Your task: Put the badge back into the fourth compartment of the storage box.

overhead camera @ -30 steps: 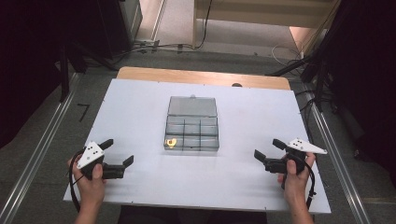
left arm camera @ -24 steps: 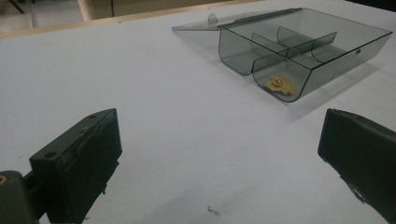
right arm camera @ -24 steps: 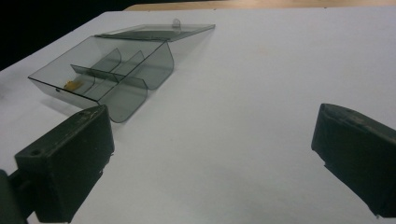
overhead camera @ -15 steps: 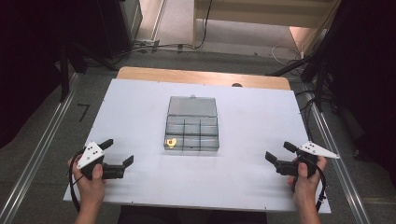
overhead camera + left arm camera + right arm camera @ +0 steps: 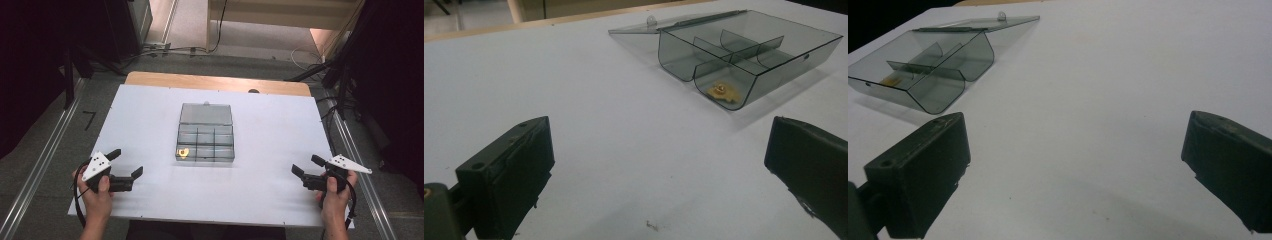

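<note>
A clear smoky plastic compartment box (image 5: 205, 138) lies in the middle of the white table (image 5: 280, 125), its lid folded open toward the far side. A small yellow piece (image 5: 183, 151) sits in the box's near-left compartment, also seen as the yellow piece (image 5: 722, 91) in the left gripper view. My left gripper (image 5: 125, 164) rests open near the front-left edge, nothing between its jaws. My right gripper (image 5: 306, 166) rests open near the front-right edge, also holding nothing. The box (image 5: 928, 65) shows far left in the right gripper view, and the box (image 5: 744, 55) upper right in the left gripper view.
A wooden strip (image 5: 215, 82) runs along the table's far edge. Metal rails (image 5: 45, 150) flank the table on both sides. Cables (image 5: 320, 60) lie on the floor beyond it.
My right gripper has drifted a little to the right and nearer the front edge. The left gripper and the box have stayed put.
</note>
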